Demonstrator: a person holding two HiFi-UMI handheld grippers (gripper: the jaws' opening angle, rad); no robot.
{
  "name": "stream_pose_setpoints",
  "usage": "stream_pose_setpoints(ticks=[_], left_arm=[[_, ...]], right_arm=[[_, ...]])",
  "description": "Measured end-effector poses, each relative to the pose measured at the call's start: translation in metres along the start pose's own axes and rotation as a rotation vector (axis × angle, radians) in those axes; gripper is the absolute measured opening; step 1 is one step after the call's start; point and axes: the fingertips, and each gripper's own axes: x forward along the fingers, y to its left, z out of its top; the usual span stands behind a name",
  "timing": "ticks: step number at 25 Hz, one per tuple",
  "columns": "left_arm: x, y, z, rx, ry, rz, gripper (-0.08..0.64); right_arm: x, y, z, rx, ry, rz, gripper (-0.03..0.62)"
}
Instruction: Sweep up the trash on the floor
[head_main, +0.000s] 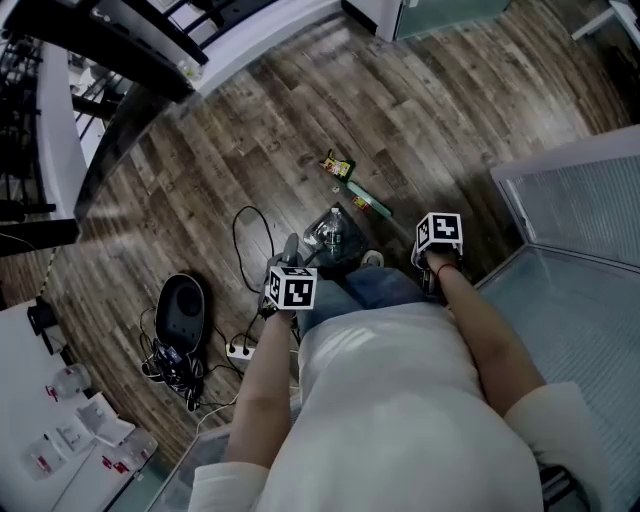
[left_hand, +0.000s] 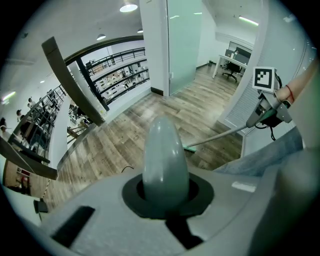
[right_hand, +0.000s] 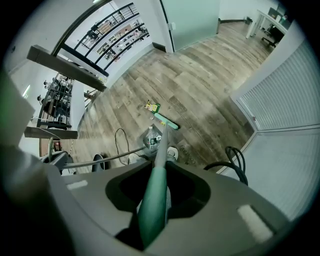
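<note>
Your right gripper (right_hand: 157, 186) clamps the broom handle (right_hand: 152, 202). Your left gripper (left_hand: 165, 192) clamps a grey handle (left_hand: 165, 152) (wrapper (right_hand: 151, 106) near the broom head (right_hand: 166, 121)).

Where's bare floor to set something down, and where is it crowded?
Bare planks lie beyond the wrapper, toward the white wall base, and right of the broom head up to the frosted panel. Crowded close in: bottle, looped cable, power strip, black oval object.
</note>
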Motion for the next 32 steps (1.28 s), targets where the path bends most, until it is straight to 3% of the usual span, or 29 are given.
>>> stream_pose_setpoints(ticks=[14,24,32], left_arm=[[0.001,-0.001,-0.003,0.002,0.002,-0.013,0.009],[0.000,0.000,-0.004,0.007,-0.004,-0.005,0.011],[0.002,-0.001,0.001,0.011,-0.003,0.001,0.012]], right_arm=[[0.003,0.007,-0.055,-0.050,0.066,0.010,0.098],[0.001,0.010,-0.081,0.074,0.103,0.097,0.098],[-0.003,0.011,-0.085,0.046,0.098,0.097,0.098]])
